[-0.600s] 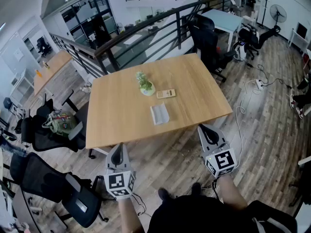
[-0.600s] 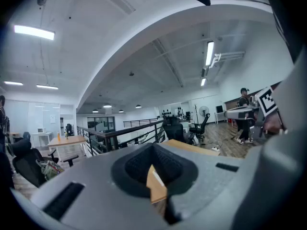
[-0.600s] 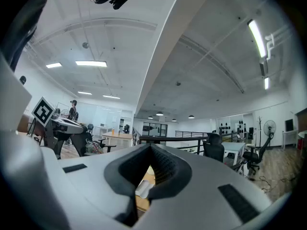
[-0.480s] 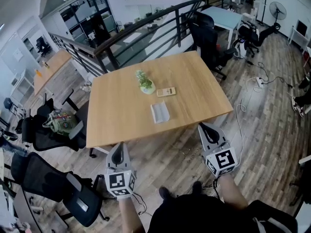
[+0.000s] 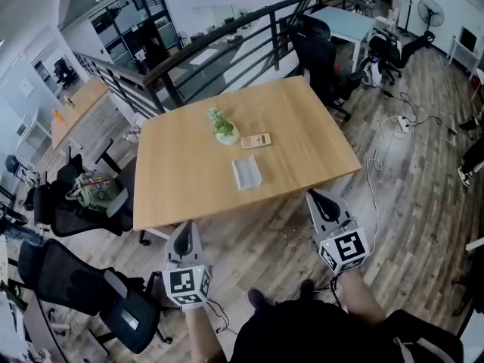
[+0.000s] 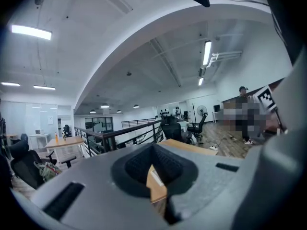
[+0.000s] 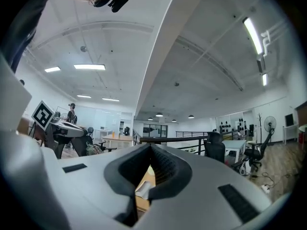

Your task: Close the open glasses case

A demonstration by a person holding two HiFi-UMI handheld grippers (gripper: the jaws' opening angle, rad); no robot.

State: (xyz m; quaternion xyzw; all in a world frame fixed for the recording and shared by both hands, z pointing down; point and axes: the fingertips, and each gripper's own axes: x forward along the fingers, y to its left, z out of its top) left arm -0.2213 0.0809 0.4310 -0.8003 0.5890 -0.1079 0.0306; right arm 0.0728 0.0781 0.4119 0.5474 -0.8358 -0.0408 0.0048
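The open glasses case (image 5: 247,174) lies on the wooden table (image 5: 181,180), a little right of the frame's centre in the head view, pale grey with its lid folded back; it sits in the near half of the tabletop, towards the edge that faces the person. Above it in the frame a tan rectangular object (image 5: 256,141) lies flat, and just left of that stands a small potted plant (image 5: 224,127); all three are apart from one another.

The left gripper (image 5: 184,234) is at the lower left of the frame, below the table's near edge and over the plank floor (image 5: 257,252); its fingers are pressed together with nothing between them. The right gripper (image 5: 318,201) is at the lower right, just beside the table's near right corner; its fingers are likewise closed and empty.

The case is well apart from both, higher in the frame and between the two; in the right gripper view a pale sliver of it (image 7: 142,188) shows through the hollow behind the closed fingers. Black office chairs (image 5: 72,278) stand at the lower left.
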